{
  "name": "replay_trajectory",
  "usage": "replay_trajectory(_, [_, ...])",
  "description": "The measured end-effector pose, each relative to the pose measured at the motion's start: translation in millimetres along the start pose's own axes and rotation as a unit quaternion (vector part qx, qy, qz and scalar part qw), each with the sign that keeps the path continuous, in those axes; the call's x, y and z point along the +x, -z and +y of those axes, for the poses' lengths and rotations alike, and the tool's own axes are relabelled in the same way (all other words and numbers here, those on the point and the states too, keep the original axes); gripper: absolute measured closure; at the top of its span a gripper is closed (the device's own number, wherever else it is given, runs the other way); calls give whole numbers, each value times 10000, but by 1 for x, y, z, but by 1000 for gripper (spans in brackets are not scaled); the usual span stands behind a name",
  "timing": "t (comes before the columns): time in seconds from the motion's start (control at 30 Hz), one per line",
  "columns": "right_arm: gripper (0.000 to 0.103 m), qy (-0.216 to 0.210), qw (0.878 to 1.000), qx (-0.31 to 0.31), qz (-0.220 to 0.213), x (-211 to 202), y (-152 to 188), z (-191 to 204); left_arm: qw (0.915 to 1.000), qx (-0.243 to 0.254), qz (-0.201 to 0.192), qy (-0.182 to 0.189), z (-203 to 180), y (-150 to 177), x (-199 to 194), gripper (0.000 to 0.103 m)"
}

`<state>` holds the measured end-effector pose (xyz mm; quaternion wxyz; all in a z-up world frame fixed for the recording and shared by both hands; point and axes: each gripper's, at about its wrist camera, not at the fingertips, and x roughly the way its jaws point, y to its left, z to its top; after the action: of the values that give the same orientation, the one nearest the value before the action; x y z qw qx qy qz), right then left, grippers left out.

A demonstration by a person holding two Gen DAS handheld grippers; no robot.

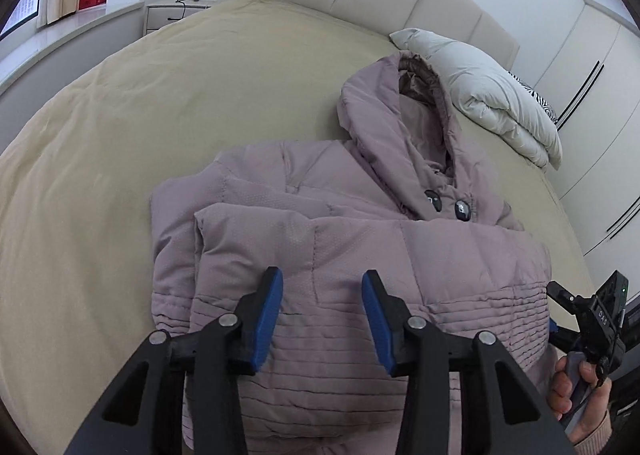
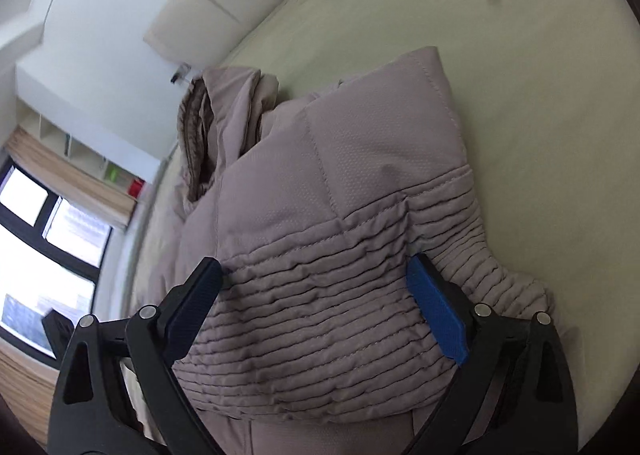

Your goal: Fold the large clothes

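on the bed (image 1: 100, 127), toward the side nearest me, lies the mauve hooded puffer jacket (image 1: 360, 255), and by my judgement the fold is well along. the sleeve or side panels look turned in over the chest, and the ribbed hem section (image 2: 320, 295) is laid up over the body, so the jacket reads as a compact block, not a spread coat. the hood (image 1: 400, 111) sticks out flat past the block, pointing at the white duvet (image 1: 492, 95) by the headboard, with the two dark snaps (image 1: 448, 207) showing at the collar.

my left tongs (image 1: 322, 295) hover over the ribbed hem with the blue pads well apart and nothing between them; i can't tell for sure whether they touch the fabric. my right tongs (image 2: 316, 287) are spread wide too, straddling the same ribbed band, one pad at each edge of the bulge. the fabric swells up between them, but the pads are not pinched on it, so i'd say they grip nothing. in the left view my right hand (image 1: 576, 387) shows on its handle just beside the jacket's edge.

what seems left: tuck or fold the hood down onto the block, perhaps one more fold to halve it, then press the puffy layers flat, since the filling will likely spring back.
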<state>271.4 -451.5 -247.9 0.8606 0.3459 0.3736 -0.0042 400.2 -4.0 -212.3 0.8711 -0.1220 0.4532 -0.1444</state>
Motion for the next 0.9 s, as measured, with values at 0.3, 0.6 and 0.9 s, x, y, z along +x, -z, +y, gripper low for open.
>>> replay_trajectory(0.3, [7,-27,9988,-409,253,-7,1,30,9998,140,-59,-106,4,10,1,61])
replay_trajectory(0.6, [8,113,9956,-928,-15,-30,-11,49,9989,114,-444,35,-3,-9,-40,44])
replay_trajectory(0.9, [8,-36,9947,-1020,-118,1,-97,86,9969,-149,-478,599,10,-90,-34,32])
